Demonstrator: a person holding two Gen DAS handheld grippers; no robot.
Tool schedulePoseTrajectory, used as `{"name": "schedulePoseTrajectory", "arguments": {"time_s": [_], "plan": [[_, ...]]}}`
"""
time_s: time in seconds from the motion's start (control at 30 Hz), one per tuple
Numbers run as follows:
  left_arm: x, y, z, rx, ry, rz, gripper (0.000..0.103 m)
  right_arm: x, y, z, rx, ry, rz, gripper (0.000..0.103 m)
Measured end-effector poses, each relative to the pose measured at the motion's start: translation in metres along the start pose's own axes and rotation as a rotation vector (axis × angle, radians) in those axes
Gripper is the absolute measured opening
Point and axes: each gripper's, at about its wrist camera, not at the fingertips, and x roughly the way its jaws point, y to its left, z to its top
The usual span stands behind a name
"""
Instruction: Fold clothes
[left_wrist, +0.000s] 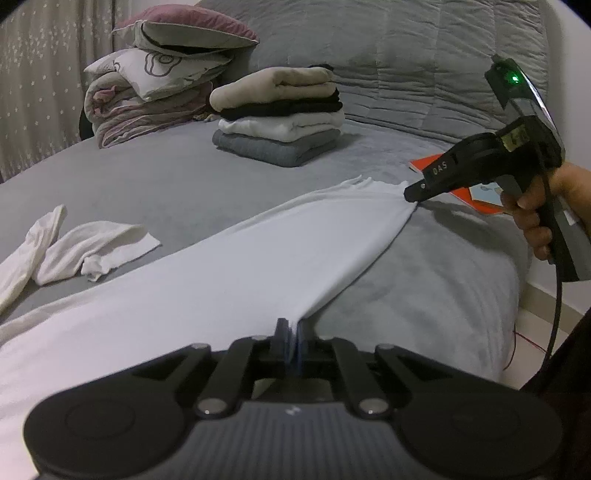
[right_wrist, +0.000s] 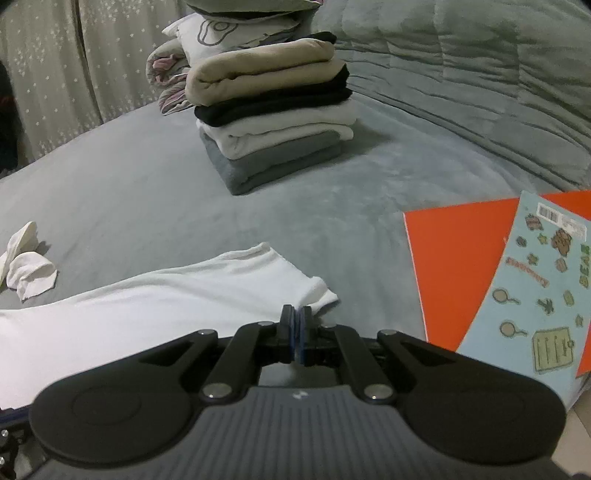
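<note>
While the white garment (left_wrist: 229, 266) lies stretched in a long band across the grey bed (left_wrist: 177, 184), the left gripper (left_wrist: 291, 326) has its jaws clamped on one gathered edge of it and the right gripper (left_wrist: 412, 195) pinches the far corner, jaws together on the cloth. Behind the band stands a stack of folded clothes (left_wrist: 279, 122), beige on top, then black, white and grey, well apart from the garment. Further back, a heap of pillows and bedding (left_wrist: 155, 81) rises against a pale starred curtain (left_wrist: 37, 74). To the left, crumpled white socks (left_wrist: 85, 251) lie loose on the cover, clear of the garment. Just beside the right gripper lies an orange folder (right_wrist: 458, 258) with a light blue sticker sheet (right_wrist: 535, 295) on top of it. In the left wrist view the folder is mostly hidden behind the right gripper and the person's hand (left_wrist: 546, 214), and the garment's near end runs off the lower left edge. The right wrist view shows the folder and sheet plainly, and the garment's corner bunched at the fingertips, but its own body covers where the cloth enters the pads. Only the left wrist view shows the whole stretch between the two grips and a black cable (left_wrist: 557, 295) hanging from the right tool.
</note>
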Motion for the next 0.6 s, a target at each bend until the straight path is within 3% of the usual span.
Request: {"name": "schedulePoseTrajectory", "arguments": {"time_s": [0.07, 0.13, 0.47, 0.6], "plan": [[-0.005, 0.002, 0.001, -0.004, -0.011, -0.03, 0.028, -0.002, -0.001, 0.002, -0.001, -0.012, -0.009, 0.015], [-0.01, 0.006, 0.002, -0.018, -0.027, -0.057, 0.034, -0.003, -0.003, 0.004, 0.002, -0.033, 0.0, 0.015], [-0.004, 0.016, -0.009, -0.099, -0.008, -0.104, 0.039, 0.009, 0.015, 0.014, -0.066, -0.089, 0.177, 0.015], [-0.004, 0.011, -0.011, -0.068, -0.014, -0.099, 0.042, 0.037, 0.021, 0.022, -0.079, -0.025, 0.173, 0.015]]}}
